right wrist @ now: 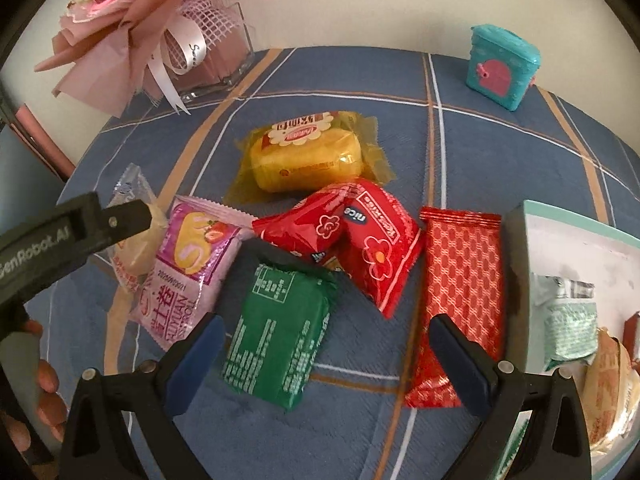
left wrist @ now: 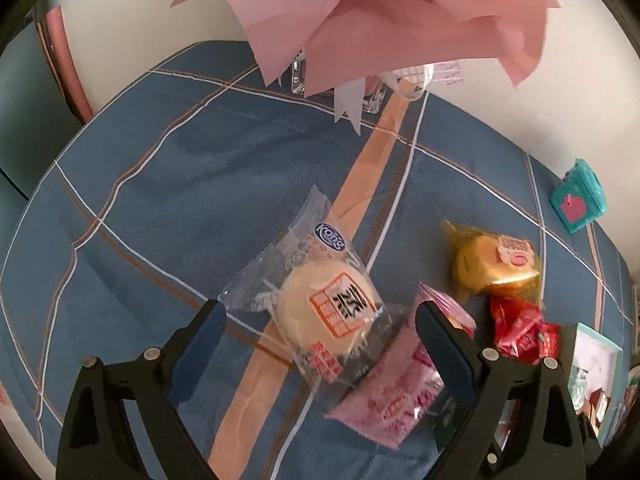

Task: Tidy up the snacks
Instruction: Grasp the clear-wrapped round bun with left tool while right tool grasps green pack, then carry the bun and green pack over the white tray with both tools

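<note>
Snacks lie on a blue plaid tablecloth [left wrist: 160, 200]. My left gripper [left wrist: 320, 316] is open just above a round pale cake in a clear wrapper [left wrist: 324, 312], which lies between its fingers. A pink roll-cake packet [left wrist: 392, 392] lies beside it, and shows in the right wrist view [right wrist: 192, 264]. My right gripper [right wrist: 328, 340] is open over a green packet [right wrist: 276, 332]. Near it lie a red puffed bag [right wrist: 352, 236], a red patterned bar [right wrist: 456, 304] and a yellow cake pack [right wrist: 308, 156]. A mint-rimmed white box [right wrist: 560, 236] at the right holds several snacks.
A pink paper bouquet in a glass vase [right wrist: 168, 36] stands at the back left. A small teal box with a pink door [right wrist: 500, 68] stands at the back right. The left gripper's arm [right wrist: 72, 236] reaches in from the left in the right wrist view.
</note>
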`<move>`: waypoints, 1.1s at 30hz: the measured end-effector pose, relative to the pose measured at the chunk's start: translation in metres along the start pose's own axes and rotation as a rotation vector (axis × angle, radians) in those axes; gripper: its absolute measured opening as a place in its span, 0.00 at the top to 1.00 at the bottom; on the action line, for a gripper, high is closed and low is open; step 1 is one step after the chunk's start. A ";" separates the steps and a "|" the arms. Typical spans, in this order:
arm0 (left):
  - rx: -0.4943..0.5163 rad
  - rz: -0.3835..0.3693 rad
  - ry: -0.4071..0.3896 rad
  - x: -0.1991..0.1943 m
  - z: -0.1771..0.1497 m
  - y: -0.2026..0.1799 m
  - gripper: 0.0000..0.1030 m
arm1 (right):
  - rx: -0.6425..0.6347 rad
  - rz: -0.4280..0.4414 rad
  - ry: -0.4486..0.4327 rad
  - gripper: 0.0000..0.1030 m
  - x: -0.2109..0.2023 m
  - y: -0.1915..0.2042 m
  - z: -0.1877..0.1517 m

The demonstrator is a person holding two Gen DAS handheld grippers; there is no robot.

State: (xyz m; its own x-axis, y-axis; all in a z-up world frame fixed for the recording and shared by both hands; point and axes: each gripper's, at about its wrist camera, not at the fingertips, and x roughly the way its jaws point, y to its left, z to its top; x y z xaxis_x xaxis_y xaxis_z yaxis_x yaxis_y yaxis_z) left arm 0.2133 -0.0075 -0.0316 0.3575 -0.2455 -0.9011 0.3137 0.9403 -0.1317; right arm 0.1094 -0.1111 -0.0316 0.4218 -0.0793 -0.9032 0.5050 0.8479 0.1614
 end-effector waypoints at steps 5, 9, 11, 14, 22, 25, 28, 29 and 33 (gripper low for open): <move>-0.046 -0.033 0.037 0.016 -0.001 0.006 0.22 | -0.006 0.002 0.009 0.09 0.014 0.007 0.005; -0.066 -0.072 0.046 0.016 -0.004 0.006 0.35 | -0.005 0.010 0.018 0.17 0.018 0.011 0.005; -0.069 -0.080 0.050 0.016 -0.005 0.004 0.40 | -0.005 0.008 0.015 0.24 0.017 0.009 0.003; -0.068 -0.074 0.055 0.015 -0.007 0.002 0.44 | 0.006 0.020 0.020 0.33 0.015 0.006 0.001; -0.086 -0.050 0.076 0.011 -0.010 -0.001 0.47 | 0.035 0.045 0.035 0.57 0.007 -0.006 -0.004; -0.096 -0.044 0.083 0.010 -0.011 -0.002 0.48 | 0.042 0.048 0.042 0.58 0.004 -0.011 -0.006; -0.104 -0.044 0.078 0.001 -0.016 -0.001 0.48 | 0.046 0.049 0.042 0.59 -0.002 -0.014 -0.008; -0.105 -0.044 0.075 -0.001 -0.017 -0.001 0.48 | 0.046 0.048 0.041 0.59 -0.004 -0.014 -0.008; -0.110 -0.048 0.061 -0.014 -0.023 -0.001 0.48 | 0.050 0.048 0.044 0.59 -0.008 -0.015 -0.012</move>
State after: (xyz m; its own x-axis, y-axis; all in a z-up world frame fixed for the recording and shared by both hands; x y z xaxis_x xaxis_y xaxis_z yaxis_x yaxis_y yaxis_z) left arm 0.1873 0.0004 -0.0281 0.2889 -0.2793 -0.9157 0.2295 0.9488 -0.2170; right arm 0.0888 -0.1167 -0.0315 0.4132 -0.0148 -0.9105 0.5222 0.8230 0.2236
